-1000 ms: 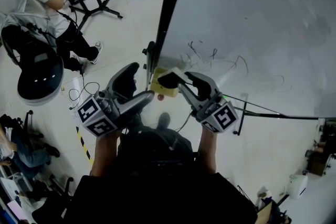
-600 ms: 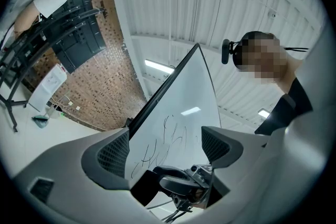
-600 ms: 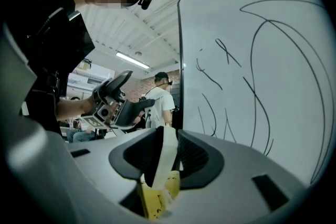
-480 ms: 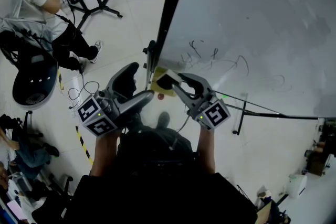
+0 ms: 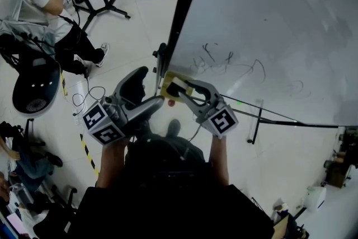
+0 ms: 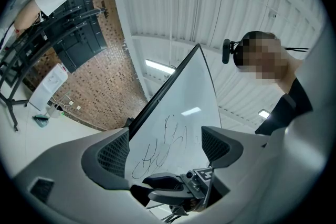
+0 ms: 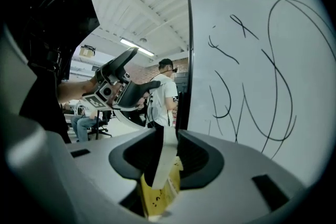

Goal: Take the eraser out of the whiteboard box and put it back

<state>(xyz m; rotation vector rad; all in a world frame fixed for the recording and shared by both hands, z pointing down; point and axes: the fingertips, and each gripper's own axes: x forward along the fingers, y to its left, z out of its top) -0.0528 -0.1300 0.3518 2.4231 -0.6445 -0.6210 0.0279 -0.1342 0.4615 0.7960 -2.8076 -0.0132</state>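
Head view: whiteboard scribbles unreadable; eraser clamped.

The person is holding both bare forearms forward side by side, a gripper in each hand. The left gripper is pointing ahead and a little upward, its jaws standing wide apart and its marker cube facing up. Just to its right, the right gripper is angling slightly downward, its jaws clamping the eraser edge-on, its own marker cube sitting behind them.
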